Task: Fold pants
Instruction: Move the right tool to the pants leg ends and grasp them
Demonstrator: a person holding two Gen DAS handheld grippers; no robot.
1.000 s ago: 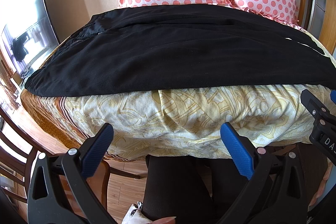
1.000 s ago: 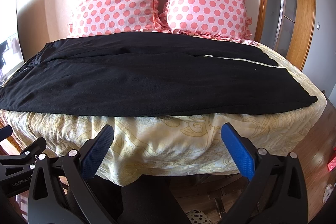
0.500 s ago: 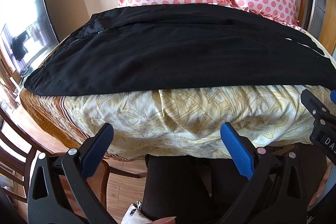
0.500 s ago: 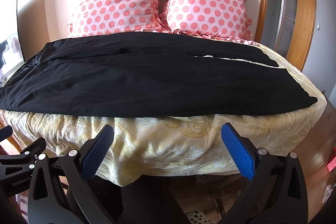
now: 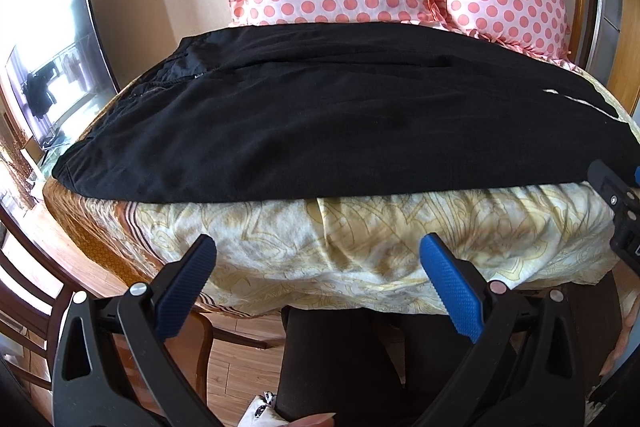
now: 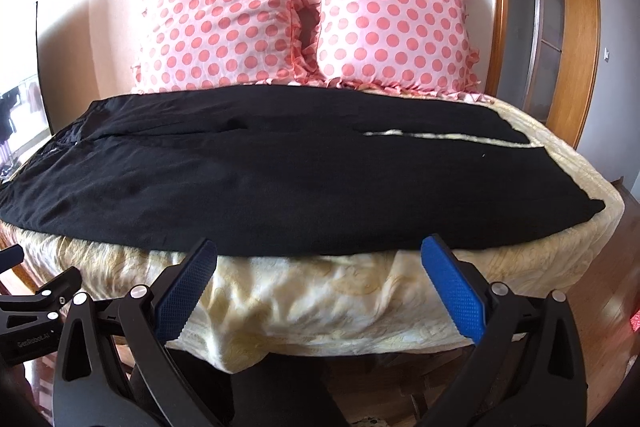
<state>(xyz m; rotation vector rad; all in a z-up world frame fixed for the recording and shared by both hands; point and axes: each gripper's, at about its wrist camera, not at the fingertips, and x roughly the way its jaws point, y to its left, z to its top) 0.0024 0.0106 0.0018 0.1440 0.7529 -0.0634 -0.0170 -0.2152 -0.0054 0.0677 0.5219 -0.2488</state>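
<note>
Black pants (image 5: 320, 123) lie flat across the bed, waistband at the left, leg ends at the right (image 6: 552, 199); they also show in the right wrist view (image 6: 280, 179). My left gripper (image 5: 318, 251) is open and empty, held in front of the bed's near edge, short of the pants. My right gripper (image 6: 318, 253) is open and empty, its tips at the pants' near hem line. Each gripper's body shows at the edge of the other's view.
The bed has a cream and yellow patterned cover (image 6: 320, 299). Two pink polka-dot pillows (image 6: 304, 15) stand at the headboard. A TV screen (image 5: 52, 67) is at the left, a wooden chair (image 5: 24, 291) at lower left, a wooden door frame (image 6: 576, 27) at the right.
Both grippers have moved slightly closer to the bed's near edge. The pants have not moved.
</note>
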